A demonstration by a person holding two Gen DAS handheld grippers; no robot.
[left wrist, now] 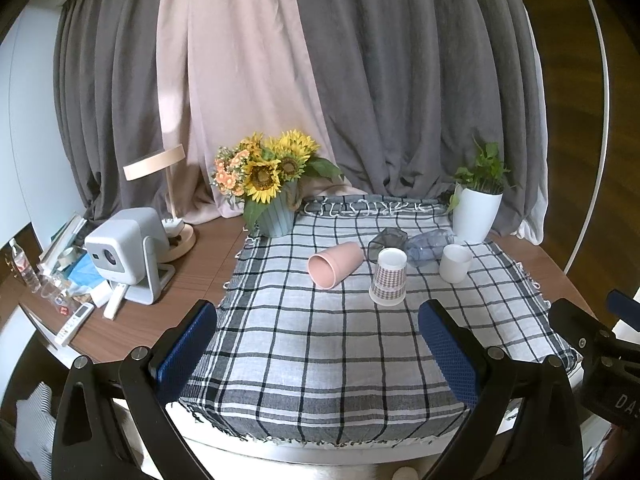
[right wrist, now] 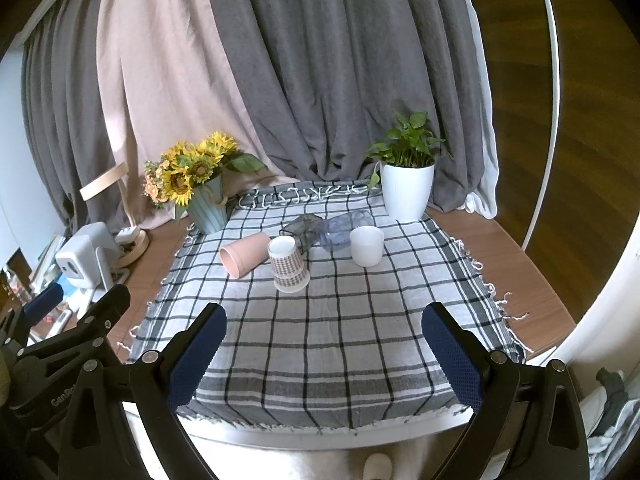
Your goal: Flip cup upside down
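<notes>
Left gripper: jaws stood wide apart, holding nothing
Right gripper: jaws likewise spread, empty
Pink cup: lay on its side on the checked cloth; just beside the patterned paper cup

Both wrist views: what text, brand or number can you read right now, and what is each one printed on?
"DAS", cut off at the frame edge: on the black body of the right gripper.
"GenRo", running out of view: on the black body of the left gripper.
Remote control by the projector: markings too small to read.
Patterned paper cup: a check pattern, no lettering.
</notes>
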